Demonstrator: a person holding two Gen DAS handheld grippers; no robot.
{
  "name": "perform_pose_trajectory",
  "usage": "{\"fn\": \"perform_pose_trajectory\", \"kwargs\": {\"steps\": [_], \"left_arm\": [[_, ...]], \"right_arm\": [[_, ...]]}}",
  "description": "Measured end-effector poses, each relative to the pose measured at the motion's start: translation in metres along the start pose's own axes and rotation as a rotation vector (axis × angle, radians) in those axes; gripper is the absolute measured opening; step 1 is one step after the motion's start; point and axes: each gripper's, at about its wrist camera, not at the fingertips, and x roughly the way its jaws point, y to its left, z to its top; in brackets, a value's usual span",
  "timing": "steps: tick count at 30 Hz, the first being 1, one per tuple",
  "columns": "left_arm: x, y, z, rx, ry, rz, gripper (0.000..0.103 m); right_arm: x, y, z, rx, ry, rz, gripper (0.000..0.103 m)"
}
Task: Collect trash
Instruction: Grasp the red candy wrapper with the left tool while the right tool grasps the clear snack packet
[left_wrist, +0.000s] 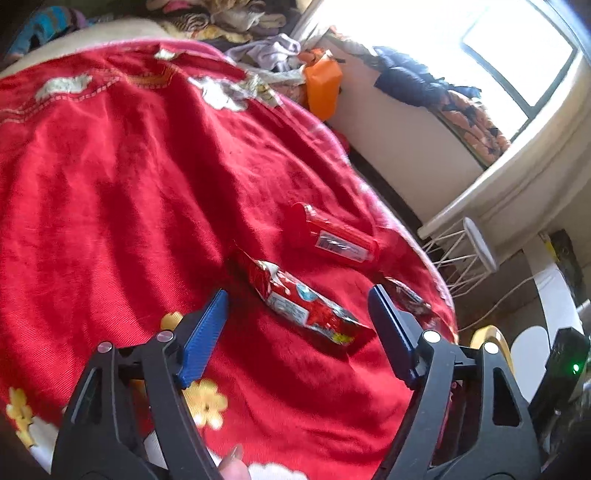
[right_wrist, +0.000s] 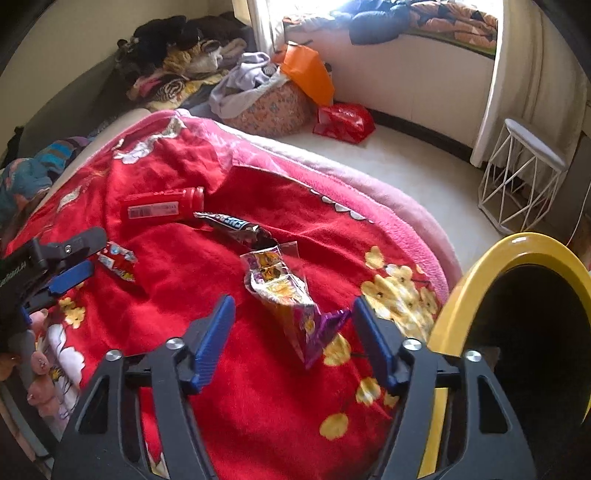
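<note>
Now | left tool (left_wrist: 297, 295): jaws apart, gripping nothing, red wrapper (left_wrist: 306, 302) lying between its fingers on the bed's blanket (left_wrist: 110, 184) | right tool (right_wrist: 293, 302): spread, empty, purple wrapper (right_wrist: 295, 306) between its fingers | beyond: red bottle (right_wrist: 164, 204), dark wrapper (right_wrist: 231, 225) | right: yellow bin (right_wrist: 476, 280)

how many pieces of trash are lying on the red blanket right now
4: a red tube farthest back, a dark candy bar wrapper beside it, a red snack wrapper between the left gripper fingers, a purple wrapper at the right gripper. Folds may hide more.
</note>
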Motion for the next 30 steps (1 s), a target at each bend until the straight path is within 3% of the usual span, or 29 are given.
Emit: {"fn": "perform_pose_trajectory", "kwargs": {"steps": [1, 4, 6, 8, 11, 17, 30], "left_arm": [[0.003, 0.001, 0.001, -0.004, 0.004, 0.010, 0.067], [0.010, 0.003, 0.002, -0.009, 0.013, 0.040, 0.058], [0.011, 0.006, 0.002, -0.017, 0.012, 0.055, 0.049], [0.010, 0.009, 0.002, -0.024, 0.014, 0.064, 0.032], [0.007, 0.009, -0.004, -0.007, 0.019, 0.072, 0.019], [-0.004, 0.009, -0.014, 0.024, 0.021, 0.054, 0.011], [-0.043, -0.029, -0.045, 0.218, -0.006, 0.003, 0.009]], "right_arm": [[0.002, 0.000, -0.001, 0.004, 0.008, 0.004, 0.038], [0.000, 0.000, -0.004, 0.008, 0.008, 0.027, 0.023], [-0.004, 0.001, -0.010, 0.006, 0.007, 0.046, 0.022], [-0.009, 0.004, -0.016, -0.005, 0.005, 0.062, 0.021], [-0.017, 0.007, -0.026, -0.015, -0.001, 0.092, 0.021], [-0.031, 0.018, -0.037, -0.046, -0.008, 0.131, 0.021], [-0.060, 0.033, -0.047, -0.083, -0.044, 0.184, 0.020]]}}
